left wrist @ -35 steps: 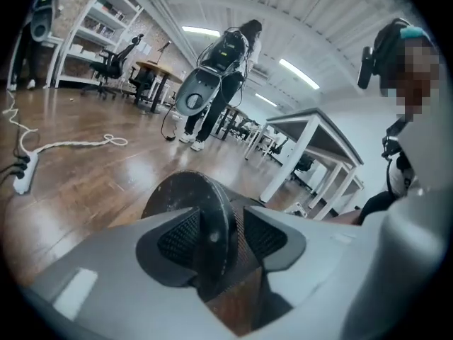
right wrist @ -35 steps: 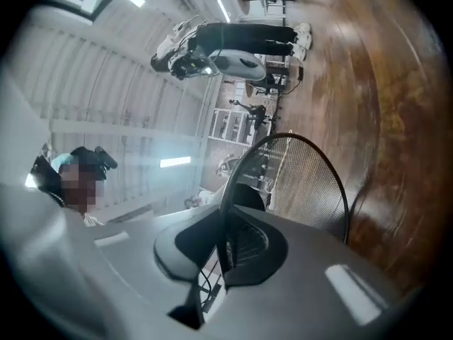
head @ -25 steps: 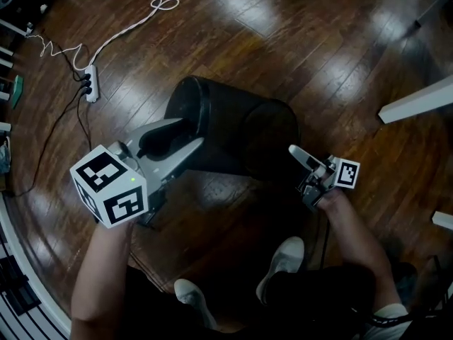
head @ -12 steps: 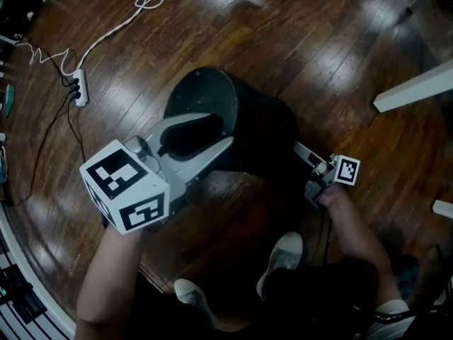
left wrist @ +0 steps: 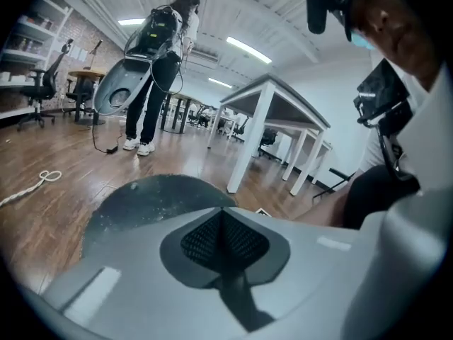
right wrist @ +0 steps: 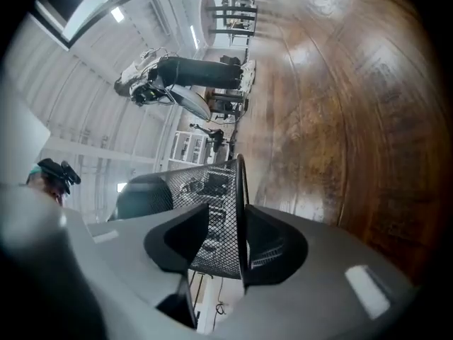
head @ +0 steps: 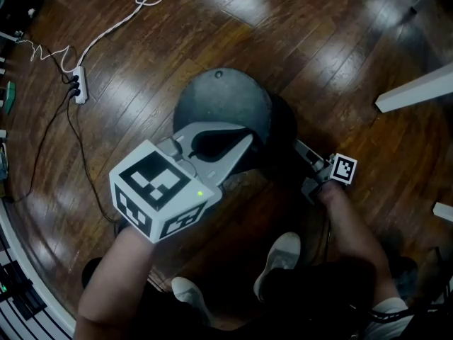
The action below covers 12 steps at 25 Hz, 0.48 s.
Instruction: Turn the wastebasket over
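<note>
Wastebasket [head: 223,105] is sitting base-up on the floor [head: 318,48]. Left gripper [left wrist: 224,214] is hovering by the base, pinched together, empty. Right gripper [right wrist: 237,222] is opening around the mesh rim; it should be backing off straight, not snagging it.

a power strip [head: 76,89] and white cord [head: 117,25] lie on the wood floor [head: 354,34].

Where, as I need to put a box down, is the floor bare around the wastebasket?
Bare floor lies beyond the wastebasket, between the white cable and the white beam, and to its left, short of the power strip. The near side is crowded by the person's shoes.
</note>
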Each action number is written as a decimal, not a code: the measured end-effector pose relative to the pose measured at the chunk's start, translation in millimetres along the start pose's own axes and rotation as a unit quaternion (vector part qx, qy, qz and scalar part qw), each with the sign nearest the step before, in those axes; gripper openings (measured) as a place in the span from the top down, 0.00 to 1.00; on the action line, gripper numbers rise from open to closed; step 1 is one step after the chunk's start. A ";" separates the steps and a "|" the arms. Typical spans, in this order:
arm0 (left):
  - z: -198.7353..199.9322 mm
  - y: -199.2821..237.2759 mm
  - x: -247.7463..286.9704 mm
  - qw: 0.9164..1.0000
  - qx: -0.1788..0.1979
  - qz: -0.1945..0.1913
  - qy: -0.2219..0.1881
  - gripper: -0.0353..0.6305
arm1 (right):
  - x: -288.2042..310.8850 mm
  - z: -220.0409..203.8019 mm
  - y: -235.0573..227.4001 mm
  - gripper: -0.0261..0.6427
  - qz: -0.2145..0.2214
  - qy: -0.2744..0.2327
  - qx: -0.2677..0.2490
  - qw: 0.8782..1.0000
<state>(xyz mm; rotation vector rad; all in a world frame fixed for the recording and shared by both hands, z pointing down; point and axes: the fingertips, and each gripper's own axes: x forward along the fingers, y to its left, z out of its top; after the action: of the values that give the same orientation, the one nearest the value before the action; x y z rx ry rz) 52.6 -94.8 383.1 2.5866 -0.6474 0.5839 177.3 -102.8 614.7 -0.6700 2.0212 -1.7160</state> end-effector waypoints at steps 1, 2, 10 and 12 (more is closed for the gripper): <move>-0.4 -2.4 2.9 1.000 0.008 0.001 0.007 0.95 | 1.1 -0.5 -2.7 0.75 -0.007 0.003 -0.004 1.000; -0.6 -4.0 5.6 1.000 0.014 0.002 0.013 0.95 | 2.0 -1.2 -5.0 0.75 -0.011 0.004 -0.005 1.000; 2.8 -14.3 24.8 0.999 0.026 -0.011 0.034 0.95 | 2.6 9.4 -22.1 0.74 -0.043 -0.018 -0.002 0.999; 3.0 -16.7 30.8 0.998 0.034 -0.011 0.045 0.95 | 3.2 12.4 -23.7 0.74 -0.061 -0.013 -0.025 0.998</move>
<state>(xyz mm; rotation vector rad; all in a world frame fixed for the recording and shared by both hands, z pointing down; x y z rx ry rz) 86.9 -93.3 390.8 2.6099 -0.5771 0.7217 184.4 -117.6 636.0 -0.8447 2.0504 -1.7187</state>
